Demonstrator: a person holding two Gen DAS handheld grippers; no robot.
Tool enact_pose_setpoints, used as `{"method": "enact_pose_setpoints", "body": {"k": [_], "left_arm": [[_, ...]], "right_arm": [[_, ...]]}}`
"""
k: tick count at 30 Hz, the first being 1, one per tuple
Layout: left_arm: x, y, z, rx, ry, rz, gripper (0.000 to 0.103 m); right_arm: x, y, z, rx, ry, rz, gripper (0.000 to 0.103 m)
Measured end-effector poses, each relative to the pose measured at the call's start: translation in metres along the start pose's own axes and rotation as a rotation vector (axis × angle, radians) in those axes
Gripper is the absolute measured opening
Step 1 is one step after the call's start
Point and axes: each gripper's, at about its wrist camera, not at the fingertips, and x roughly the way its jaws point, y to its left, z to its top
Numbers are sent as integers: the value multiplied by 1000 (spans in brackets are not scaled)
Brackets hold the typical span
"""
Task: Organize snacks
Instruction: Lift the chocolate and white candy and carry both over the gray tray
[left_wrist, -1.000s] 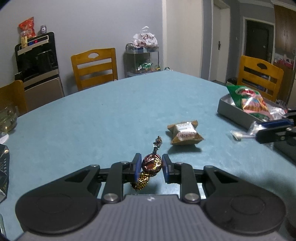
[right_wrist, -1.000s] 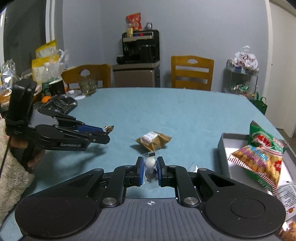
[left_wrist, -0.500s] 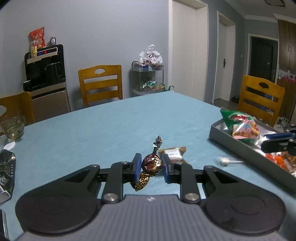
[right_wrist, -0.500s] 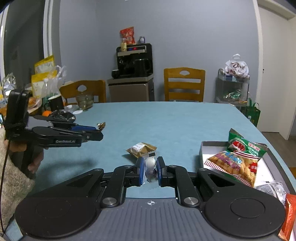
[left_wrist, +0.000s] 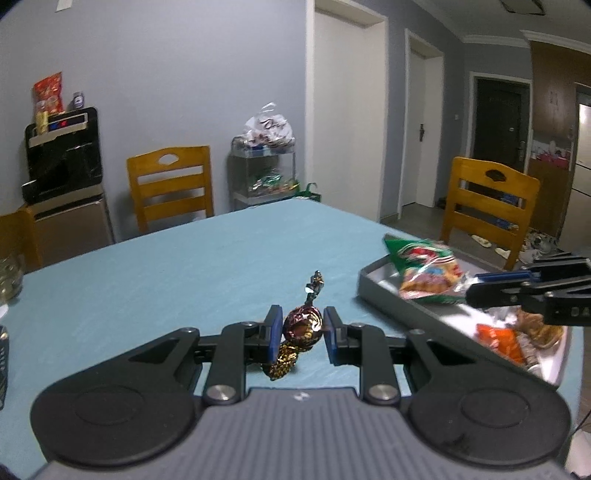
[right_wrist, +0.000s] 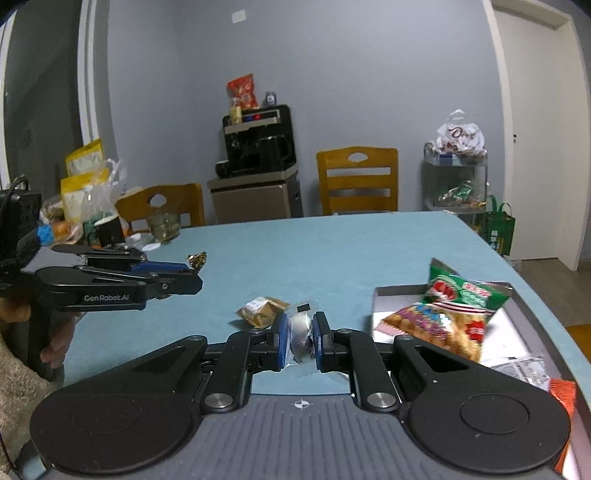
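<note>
We look forward and slightly down along each tool, close over the table (left_wrist: 192, 266); both views share the tray (right_wrist: 380, 295), the chair (left_wrist: 170, 184) and the far wall.

A dim room with grey-blue walls and wooden chairs is seen around a worktop covered in light blue cloth (left_wrist: 207, 266).

Behind the worktop, an orange-brown wooden chair with a slatted back (left_wrist: 170, 186) is set against the grey-blue painted wall (left_wrist: 177, 74). To its left a black drinks machine on a beige cabinet (left_wrist: 64, 155) is found, and to its right a small metal-and-glass shelf trolley (left_wrist: 264, 173) topped with a white plastic bag. A white door frame (left_wrist: 347, 107) and a dark brown door (left_wrist: 500, 122) are seen further right, with a second wooden chair (left_wrist: 489, 201) placed before them. A green carrier bag (right_wrist: 498, 230) is stood on the floor.
</note>
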Motion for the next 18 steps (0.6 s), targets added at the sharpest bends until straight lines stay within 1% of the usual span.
{"method": "enact_pose_setpoints", "body": {"k": [9, 18], "left_arm": [[15, -50, 21, 34, -10, -84, 21], [34, -93, 32, 81, 8, -146, 22]], "right_arm": [[-24, -44, -4, 61, -46, -60, 17], [-46, -80, -16, 108, -67, -127, 17]]}}
